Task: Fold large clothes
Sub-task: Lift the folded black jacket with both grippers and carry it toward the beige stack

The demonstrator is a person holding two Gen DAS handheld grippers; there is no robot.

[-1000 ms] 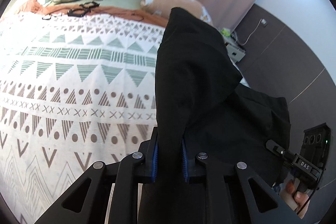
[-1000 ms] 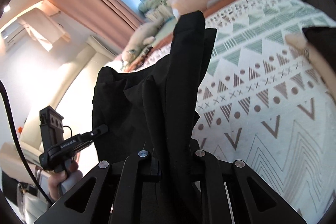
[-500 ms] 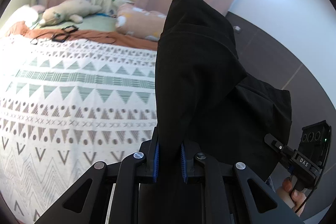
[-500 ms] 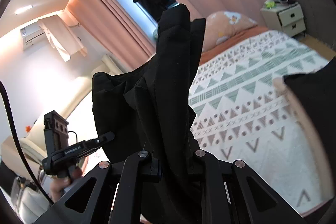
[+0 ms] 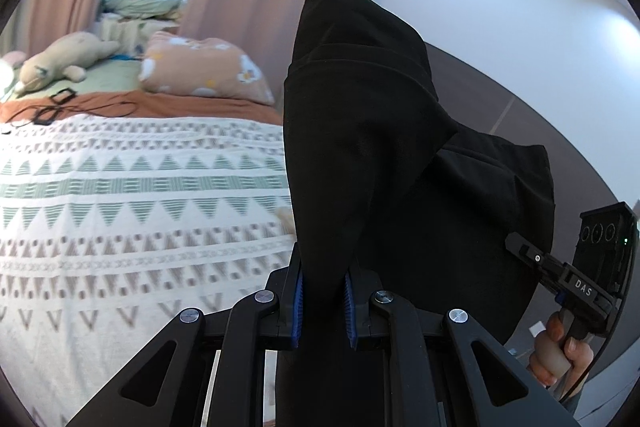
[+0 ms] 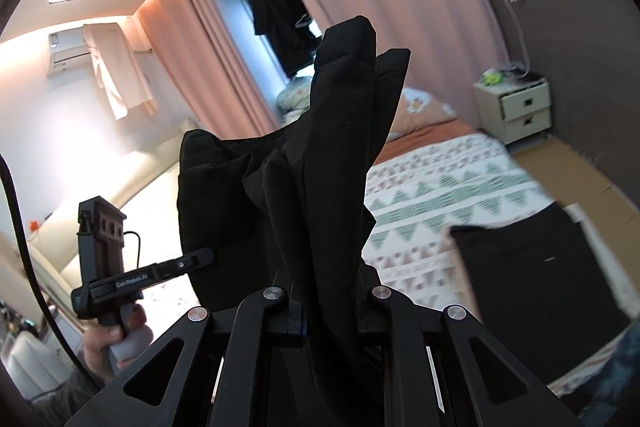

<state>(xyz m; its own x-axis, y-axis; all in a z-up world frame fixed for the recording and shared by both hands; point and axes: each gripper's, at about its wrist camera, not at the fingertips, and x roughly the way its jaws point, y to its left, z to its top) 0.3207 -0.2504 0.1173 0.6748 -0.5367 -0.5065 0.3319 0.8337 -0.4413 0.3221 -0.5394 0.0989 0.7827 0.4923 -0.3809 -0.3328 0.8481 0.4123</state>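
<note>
A large black garment (image 5: 360,155) hangs in the air between both grippers, above the foot of the bed. My left gripper (image 5: 323,291) is shut on one edge of it, the cloth pinched between the blue pads. My right gripper (image 6: 328,307) is shut on another edge of the same garment (image 6: 336,155). Each view shows the other gripper beside the cloth: the right one at the lower right of the left wrist view (image 5: 576,287), the left one at the lower left of the right wrist view (image 6: 120,279). A second black garment (image 6: 532,287) lies on the bed's near corner.
The bed has a white cover with triangle patterns (image 5: 120,195). A peach pillow (image 5: 204,71), a plush toy (image 5: 60,63) and glasses with cables (image 5: 52,107) lie at its head. A white nightstand (image 6: 516,107) stands by the dark wall. Pink curtains (image 6: 208,67) hang behind.
Both grippers have risen and tilted upward with the black garment. The bed has dropped lower in both views and more wall and ceiling show.
</note>
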